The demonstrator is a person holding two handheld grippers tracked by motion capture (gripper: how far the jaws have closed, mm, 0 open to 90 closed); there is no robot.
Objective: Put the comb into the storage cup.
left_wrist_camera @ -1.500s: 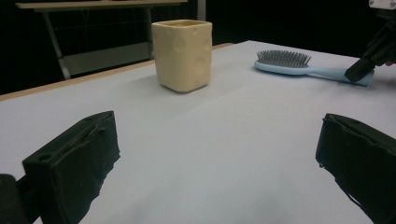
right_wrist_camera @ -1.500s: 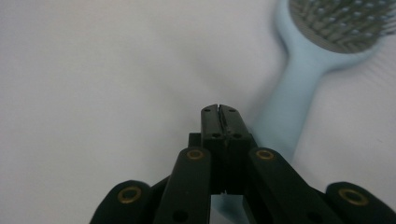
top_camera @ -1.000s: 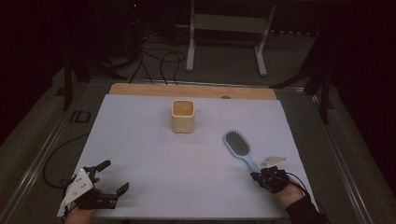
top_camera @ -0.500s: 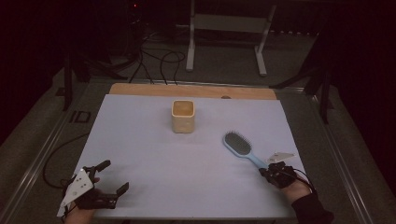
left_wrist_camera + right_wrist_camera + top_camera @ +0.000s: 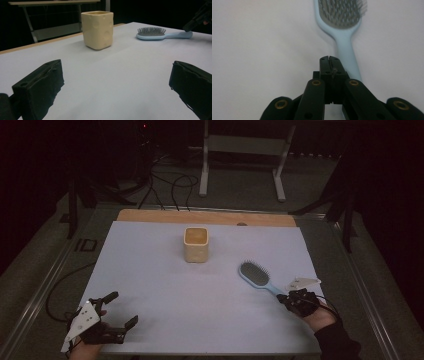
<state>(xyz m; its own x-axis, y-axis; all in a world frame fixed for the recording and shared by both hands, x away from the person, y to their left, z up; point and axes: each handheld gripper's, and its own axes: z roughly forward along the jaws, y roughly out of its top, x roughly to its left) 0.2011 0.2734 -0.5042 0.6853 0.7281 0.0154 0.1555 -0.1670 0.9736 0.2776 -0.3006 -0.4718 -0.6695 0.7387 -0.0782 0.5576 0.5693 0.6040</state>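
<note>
On the white counter (image 5: 165,285) near my clenched, empty right tongs (image 5: 329,59), the hairbrush (image 5: 256,276) lies flat beside them; nudging its handle could skid it away, while my left tongs (image 5: 119,311) rest released.

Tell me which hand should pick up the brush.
Right. The right gripper sits shut at the brush handle's end; it must open first. The left gripper is open but far across the table.

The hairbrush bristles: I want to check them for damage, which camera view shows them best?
The right gripper view: the hairbrush bristles are close and large. The high view shows the brush small; the left gripper view gives a low side profile.
</note>
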